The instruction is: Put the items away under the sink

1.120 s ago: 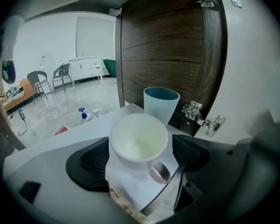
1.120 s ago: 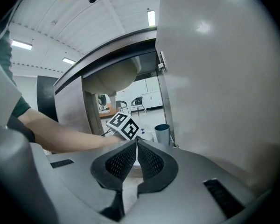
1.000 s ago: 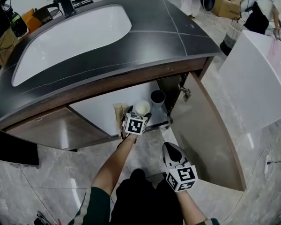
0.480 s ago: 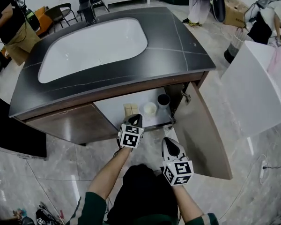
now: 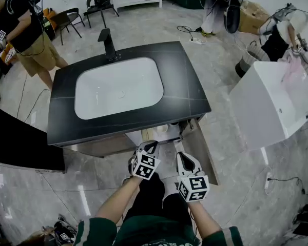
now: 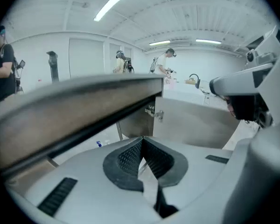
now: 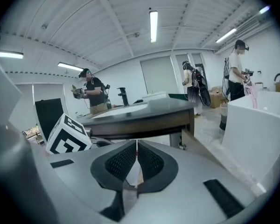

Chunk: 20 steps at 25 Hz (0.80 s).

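Two tools hang in front of the sink cabinet (image 5: 100,146), both empty. In the head view the left tool (image 5: 152,146) and the right tool (image 5: 180,156) stand side by side above the grey floor (image 5: 51,188), near each other but apart, and both point toward the cabinet. The left gripper view shows the left tool (image 6: 142,146) with its dark ribbed pads (image 6: 126,157) pressed together and nothing between them. The right gripper view shows the right tool (image 7: 136,152) also closed, only a thin slit between its pads, and no thing in it. The cabinet door (image 5: 201,151) stands open at the right side. Inside the cabinet, just under the edge of the dark top (image 5: 187,94), the items (image 5: 160,129) are partly visible on the pale bottom shelf: a small white one and a tan one beside it; they are too small to name. The white basin (image 5: 118,87) and the black faucet (image 5: 109,44) are on the top, and a large white box (image 5: 269,104) stands to the right, well apart from the cabinet
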Available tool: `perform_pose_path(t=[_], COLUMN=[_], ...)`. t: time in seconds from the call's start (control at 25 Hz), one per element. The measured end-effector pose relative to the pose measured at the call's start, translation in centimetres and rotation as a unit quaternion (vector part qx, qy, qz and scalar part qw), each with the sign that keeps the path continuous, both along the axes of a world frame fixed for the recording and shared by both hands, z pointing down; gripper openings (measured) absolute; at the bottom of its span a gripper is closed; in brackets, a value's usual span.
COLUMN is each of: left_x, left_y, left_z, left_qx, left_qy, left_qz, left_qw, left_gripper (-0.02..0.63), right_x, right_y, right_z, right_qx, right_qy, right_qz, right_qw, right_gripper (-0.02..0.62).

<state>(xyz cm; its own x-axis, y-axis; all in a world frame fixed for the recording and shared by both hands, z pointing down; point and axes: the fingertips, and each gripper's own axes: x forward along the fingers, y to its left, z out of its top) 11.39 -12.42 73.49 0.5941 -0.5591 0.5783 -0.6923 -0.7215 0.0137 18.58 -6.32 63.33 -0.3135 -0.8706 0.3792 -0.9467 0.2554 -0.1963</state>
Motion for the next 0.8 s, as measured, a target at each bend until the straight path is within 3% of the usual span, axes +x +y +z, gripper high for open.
perform_pose_path(t=[0.4,0.6,0.8], left_x=[-2.0,-4.5,-6.4], left_y=[0.1,-1.2,-4.2], left_z=[-21.5,-27.8,-31.2], left_qx=[0.017,0.016,0.021], left_qy=[0.018,0.041,0.075], left_qz=[-0.025,-0.051,-0.068], left_qw=[0.9994,0.9977,0.9946], left_gripper=[0.011,0.011,0.011], right_x=[-2.5,-3.8,-5.4], right_y=[-1.8,-3.7,-6.0], right_z=[-20.4,-26.1,-28.5], right_qx=[0.017,0.025,0.038], right_qy=[0.019,0.018,0.026], right_qz=[-0.019,-0.023,-0.036], right_qw=[1.0,0.999,0.998], right_gripper=[0.043,0.043,0.041])
